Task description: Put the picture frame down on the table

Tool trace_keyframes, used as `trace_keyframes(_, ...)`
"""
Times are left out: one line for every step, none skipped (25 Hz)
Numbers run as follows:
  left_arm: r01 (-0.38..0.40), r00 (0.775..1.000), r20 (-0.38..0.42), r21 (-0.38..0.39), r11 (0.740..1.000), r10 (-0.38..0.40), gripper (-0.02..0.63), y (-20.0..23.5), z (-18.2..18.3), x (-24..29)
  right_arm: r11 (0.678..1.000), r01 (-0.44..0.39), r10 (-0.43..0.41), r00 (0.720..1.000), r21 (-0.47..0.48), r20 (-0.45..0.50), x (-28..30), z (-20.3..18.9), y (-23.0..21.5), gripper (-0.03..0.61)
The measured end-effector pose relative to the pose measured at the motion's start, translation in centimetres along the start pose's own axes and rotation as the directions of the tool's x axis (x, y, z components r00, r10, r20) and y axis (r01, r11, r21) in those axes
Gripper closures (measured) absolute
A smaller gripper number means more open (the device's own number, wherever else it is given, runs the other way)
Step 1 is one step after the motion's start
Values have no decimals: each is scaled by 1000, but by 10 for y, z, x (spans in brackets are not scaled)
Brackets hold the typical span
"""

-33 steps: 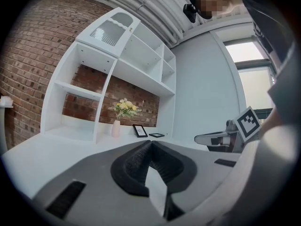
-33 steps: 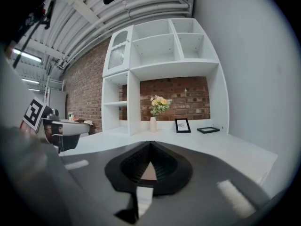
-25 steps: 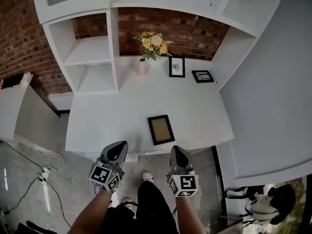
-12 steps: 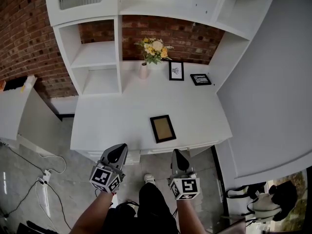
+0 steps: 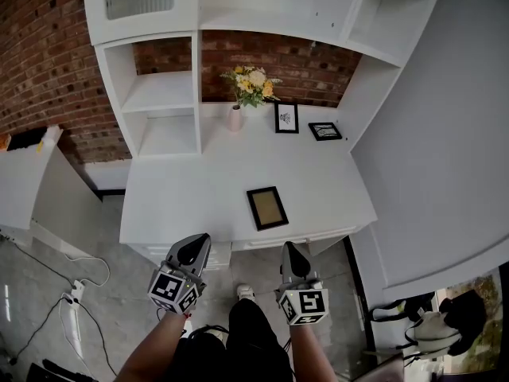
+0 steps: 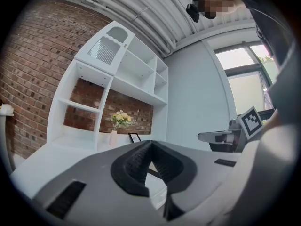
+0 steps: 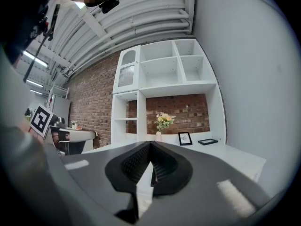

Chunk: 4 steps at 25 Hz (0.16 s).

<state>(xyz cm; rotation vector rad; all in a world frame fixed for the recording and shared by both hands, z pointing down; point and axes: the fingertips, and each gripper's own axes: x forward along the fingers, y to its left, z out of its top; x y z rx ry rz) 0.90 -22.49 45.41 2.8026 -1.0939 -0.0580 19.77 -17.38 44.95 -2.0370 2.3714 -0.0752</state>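
Note:
A black picture frame (image 5: 266,208) with a tan inside lies flat on the white table (image 5: 191,197), near its front edge. Neither gripper touches it. My left gripper (image 5: 197,242) hangs below the table's front edge, left of the frame, with its jaws shut and nothing in them. My right gripper (image 5: 288,248) hangs just below and right of the frame, also shut and empty. In the left gripper view the left gripper (image 6: 150,144) has its pads closed together. The right gripper view shows the right gripper (image 7: 150,145) the same way.
At the back of the table stand a pink vase with yellow flowers (image 5: 235,114), an upright black frame (image 5: 286,118) and a small frame lying flat (image 5: 324,130). White shelves (image 5: 163,94) rise on the left. Cables (image 5: 75,289) lie on the floor.
The head view has drawn back a little, so the table and the frame sit higher and smaller. Both grippers stay shut below the table edge. The frame has not moved.

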Motion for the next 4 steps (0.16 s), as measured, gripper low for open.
trace_keyframes(0, 1000, 1, -2, 1000, 0, 606, 1, 0, -1, 1000, 1, -1, 1000, -1, 3, -1, 1, 1, 575)
trace_keyframes(-1, 1000, 2, -3, 1000, 1, 606, 2, 1, -3, 1000, 1, -1, 1000, -2, 5, -2, 3, 2, 575)
trace_keyframes(-2, 1000, 3, -6, 1000, 2, 606, 2, 2, -4, 1000, 1, -1, 1000, -2, 7, -3, 4, 4, 575)
trace_keyframes(-2, 1000, 3, -8, 1000, 2, 606, 3, 3, -6, 1000, 0, 0, 1000, -3, 9, -4, 6, 6, 575)
